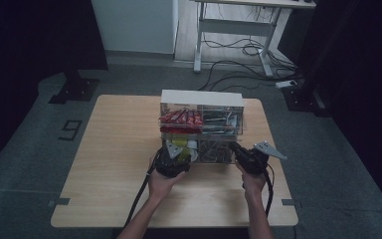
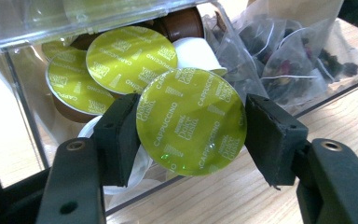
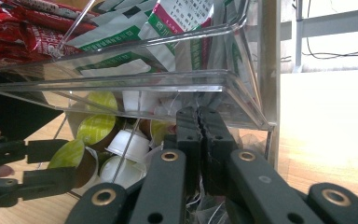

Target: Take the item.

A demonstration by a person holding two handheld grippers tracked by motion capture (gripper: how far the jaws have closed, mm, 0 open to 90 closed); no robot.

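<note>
A clear acrylic drawer organizer [image 1: 201,99] stands at the table's far middle. Its lower left drawer [image 2: 28,107] is pulled out and holds several coffee capsules [image 2: 121,56] with green lids, plus some white ones. My left gripper [image 2: 191,130] is at that drawer, shut on a green-lidded cappuccino capsule [image 2: 191,107], one pad on each side of the lid. It also appears in the right gripper view, the left gripper [image 3: 28,163] with the capsule [image 3: 70,156]. My right gripper [image 3: 198,119] is shut, its tips under the upper drawer's clear lip [image 3: 121,86]. From above, the right gripper [image 1: 235,149] is at the organizer's lower right front.
Red packets [image 1: 179,118] and green-and-white sachets [image 3: 168,23] fill the upper drawers. Clear pouches of tea [image 2: 284,60] lie in the compartment beside the capsules. Bare wooden table [image 1: 114,149] spreads left and in front. A desk frame and floor cables [image 1: 238,55] lie beyond the table.
</note>
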